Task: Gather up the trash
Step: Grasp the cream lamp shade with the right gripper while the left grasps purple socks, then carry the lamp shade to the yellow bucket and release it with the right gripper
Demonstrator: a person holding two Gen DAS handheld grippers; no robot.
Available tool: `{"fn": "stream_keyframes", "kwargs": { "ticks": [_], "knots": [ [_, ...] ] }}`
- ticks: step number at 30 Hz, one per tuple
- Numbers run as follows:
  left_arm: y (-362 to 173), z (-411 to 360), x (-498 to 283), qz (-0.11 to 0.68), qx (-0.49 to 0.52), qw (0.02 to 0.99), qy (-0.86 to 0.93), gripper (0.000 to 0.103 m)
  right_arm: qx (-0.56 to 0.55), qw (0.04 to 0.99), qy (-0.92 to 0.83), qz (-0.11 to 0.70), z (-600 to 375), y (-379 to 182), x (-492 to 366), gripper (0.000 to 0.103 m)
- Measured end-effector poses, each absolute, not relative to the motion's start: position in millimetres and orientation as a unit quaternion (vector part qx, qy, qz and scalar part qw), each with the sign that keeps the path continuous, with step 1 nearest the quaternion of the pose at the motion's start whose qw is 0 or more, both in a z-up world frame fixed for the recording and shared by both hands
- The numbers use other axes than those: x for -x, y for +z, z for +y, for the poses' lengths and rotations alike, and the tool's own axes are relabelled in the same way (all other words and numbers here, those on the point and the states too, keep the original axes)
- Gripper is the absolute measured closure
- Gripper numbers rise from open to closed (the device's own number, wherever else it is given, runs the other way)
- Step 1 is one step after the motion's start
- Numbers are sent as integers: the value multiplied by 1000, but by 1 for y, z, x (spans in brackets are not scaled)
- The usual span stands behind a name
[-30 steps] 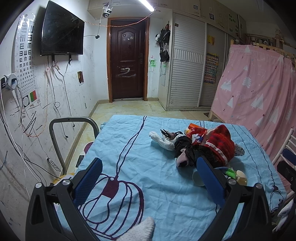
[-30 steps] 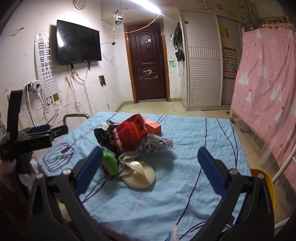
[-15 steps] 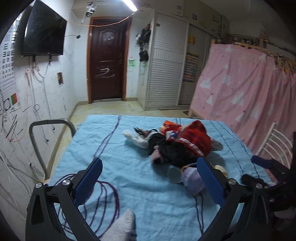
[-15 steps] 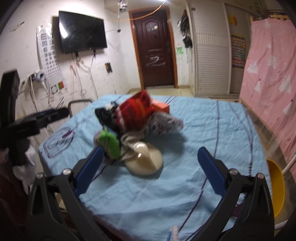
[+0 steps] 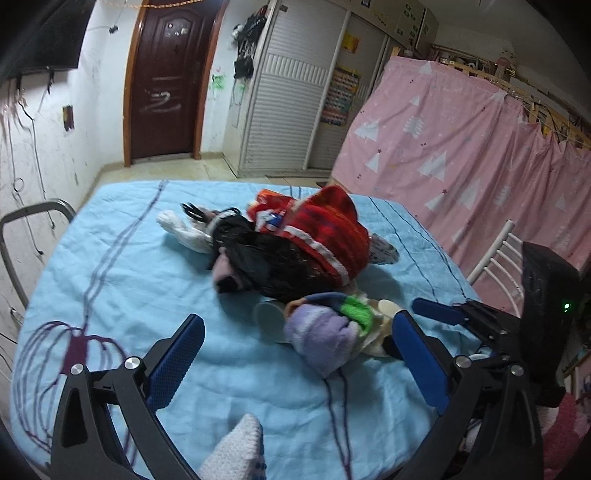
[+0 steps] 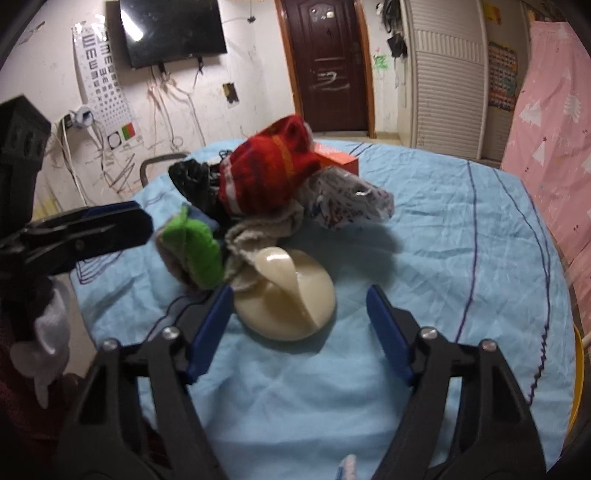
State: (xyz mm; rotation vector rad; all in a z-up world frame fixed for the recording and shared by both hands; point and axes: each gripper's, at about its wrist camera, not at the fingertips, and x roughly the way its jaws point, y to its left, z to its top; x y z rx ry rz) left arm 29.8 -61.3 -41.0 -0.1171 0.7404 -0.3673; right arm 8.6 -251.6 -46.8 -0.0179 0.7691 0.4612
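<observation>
- Left gripper (image 5: 295,354), lower part of left wrist view: jaws wide apart, nothing between the blue pads, hovering over the blue bedsheet (image 5: 122,266).
- Right gripper (image 6: 299,325), lower centre of right wrist view: jaws wide, empty, tips either side of the cream dish (image 6: 291,306); contact cannot be told.
- Trash pile sits mid-frame in both views, on the sheet.
- Pile contents: red knit item (image 6: 269,173) on top, black plastic bag (image 5: 273,258) under it, orange box (image 6: 336,158) behind, clear printed wrapper (image 6: 347,203) on the pile's right in right wrist view.
- Green cloth (image 6: 195,247) at pile's left edge in right wrist view, just beside the cream dish; grey rag (image 6: 255,232) draped onto the dish.
- Left wrist view: purple cloth (image 5: 321,339) and white cup (image 5: 267,319) at the near end of the pile, between the left pads' line of sight.
- Right gripper also shows at right edge of left wrist view; left gripper at left edge of right wrist view.
- Background: dark door (image 5: 162,81) upper left, pink curtain (image 5: 461,162) right, TV (image 6: 173,29) upper left in right wrist view.
</observation>
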Motion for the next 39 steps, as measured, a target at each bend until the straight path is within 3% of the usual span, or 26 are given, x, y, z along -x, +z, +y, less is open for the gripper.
{"fn": "stream_keyframes", "kwargs": {
  "ticks": [4, 6, 11, 13, 16, 19, 22, 28, 39],
  "knots": [
    [-45, -73, -40, 371, 66, 906, -191, 10, 17, 892, 232, 388, -247, -48, -17, 32],
    [-47, -80, -45, 375, 67, 904, -194, 10, 17, 889, 235, 392, -248, -47, -20, 44],
    [-50, -96, -53, 388, 73, 897, -201, 16, 23, 882, 252, 398, -249, -45, -22, 54],
    [-53, -98, -55, 395, 76, 894, -197, 29, 31, 880, 255, 399, -251, -42, -22, 57],
    [-58, -95, -59, 410, 88, 888, -188, 64, 35, 878, 257, 402, -257, -40, -23, 57],
    [-64, -87, -60, 417, 106, 884, -184, 80, 27, 875, 264, 405, -261, -42, -23, 57],
    [-66, -82, -58, 416, 107, 885, -180, 85, 34, 872, 273, 406, -257, -41, -22, 57],
    [-63, -71, -50, 413, 107, 888, -170, 85, 76, 862, 278, 417, -237, -46, -20, 35],
    [-54, -50, -40, 400, 120, 894, -162, 85, 109, 866, 260, 413, -229, -43, -19, 42]
  ]
}}
